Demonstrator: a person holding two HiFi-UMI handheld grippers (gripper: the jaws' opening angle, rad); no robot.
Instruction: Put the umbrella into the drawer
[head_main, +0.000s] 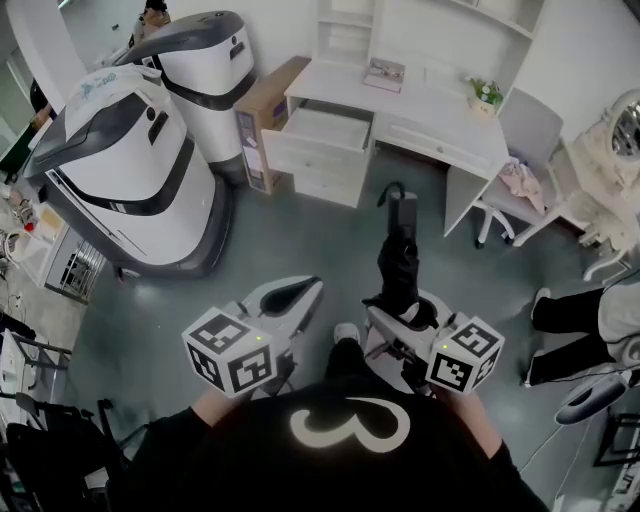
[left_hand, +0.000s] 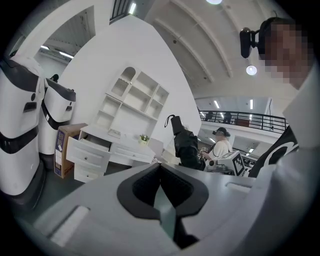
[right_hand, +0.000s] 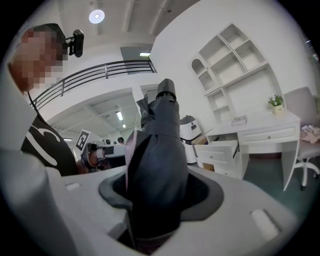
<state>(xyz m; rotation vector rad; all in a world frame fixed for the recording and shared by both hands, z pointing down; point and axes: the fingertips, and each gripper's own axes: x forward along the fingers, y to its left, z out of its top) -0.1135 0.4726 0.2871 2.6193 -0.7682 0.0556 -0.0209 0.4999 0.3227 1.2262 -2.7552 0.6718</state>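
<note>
A black folded umbrella (head_main: 398, 258) stands upright in my right gripper (head_main: 400, 302), whose jaws are shut on its lower part. In the right gripper view the umbrella (right_hand: 159, 165) fills the middle, handle end up, between the dark pads (right_hand: 205, 192). The white desk (head_main: 420, 105) stands ahead across the floor, its left top drawer (head_main: 322, 130) pulled open; the drawer (right_hand: 220, 149) also shows in the right gripper view. My left gripper (head_main: 290, 296) hangs level at the left, shut, with nothing in it. From the left gripper view the drawer (left_hand: 89, 150) and the umbrella (left_hand: 186, 145) are both visible.
Two large white machines (head_main: 140, 170) stand at the left, with a cardboard box (head_main: 265, 110) between them and the desk. A grey chair (head_main: 520, 150) sits at the desk's right end. Another person's legs (head_main: 575, 310) are at the right. Grey floor (head_main: 300, 240) lies between me and the desk.
</note>
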